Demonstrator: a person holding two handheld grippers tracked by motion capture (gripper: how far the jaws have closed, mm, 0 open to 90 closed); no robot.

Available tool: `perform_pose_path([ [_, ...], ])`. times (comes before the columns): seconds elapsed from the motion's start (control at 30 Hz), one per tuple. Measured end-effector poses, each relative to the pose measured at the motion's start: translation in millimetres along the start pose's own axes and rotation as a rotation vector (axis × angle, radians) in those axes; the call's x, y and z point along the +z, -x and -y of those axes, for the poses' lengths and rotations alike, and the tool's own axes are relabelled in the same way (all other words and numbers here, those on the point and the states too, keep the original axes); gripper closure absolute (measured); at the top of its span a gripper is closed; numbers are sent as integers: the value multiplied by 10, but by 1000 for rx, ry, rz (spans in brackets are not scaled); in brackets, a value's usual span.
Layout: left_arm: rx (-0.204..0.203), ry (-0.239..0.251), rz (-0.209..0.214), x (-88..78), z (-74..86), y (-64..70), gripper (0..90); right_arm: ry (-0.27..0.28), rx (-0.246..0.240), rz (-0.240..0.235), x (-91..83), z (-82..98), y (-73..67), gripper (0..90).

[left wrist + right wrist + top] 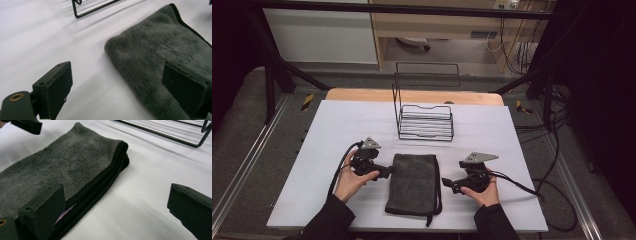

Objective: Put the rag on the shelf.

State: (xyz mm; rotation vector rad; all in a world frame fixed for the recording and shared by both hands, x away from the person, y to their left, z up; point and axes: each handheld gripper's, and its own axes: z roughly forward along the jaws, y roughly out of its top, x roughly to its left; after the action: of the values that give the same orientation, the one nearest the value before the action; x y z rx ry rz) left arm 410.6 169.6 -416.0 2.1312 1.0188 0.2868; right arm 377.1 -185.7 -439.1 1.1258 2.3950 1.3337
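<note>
Both grippers, the left gripper (388, 171) and right gripper (447, 184), are flanking the folded grey towel (414, 184), jaws spread wide, seemingly readying to pinch its side edges.

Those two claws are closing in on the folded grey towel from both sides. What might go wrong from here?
1. The folded grey towel is stacked in layers, seen in the right gripper view. The open right claw may pinch just the top layer, so the fold opens.
2. The left claw straddles the towel's edge; one jaw sits over bare table and may grab little cloth.
3. The wire rack stands just behind; a lifted towel might snag it.
</note>
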Motion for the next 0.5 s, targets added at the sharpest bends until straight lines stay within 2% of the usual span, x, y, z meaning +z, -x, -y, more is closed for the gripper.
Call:
perform_pose_path([
  [0.13, -1, -3, -23, 79, -68, -21, 115, -1, -1, 1, -9, -2, 3, 23],
  [0.23, -27, 12, -8, 130, -108, -36, 162, 0, -5, 4, -11, -1, 7, 23],
  [0.37, -34, -5, -27, 222, -151, -45, 172, -9, 0, 5, -4, 3, 3, 23],
  [0.5, -54, -16, -34, 298, -165, -73, 229, -13, 2, 3, -2, 4, 3, 23],
])
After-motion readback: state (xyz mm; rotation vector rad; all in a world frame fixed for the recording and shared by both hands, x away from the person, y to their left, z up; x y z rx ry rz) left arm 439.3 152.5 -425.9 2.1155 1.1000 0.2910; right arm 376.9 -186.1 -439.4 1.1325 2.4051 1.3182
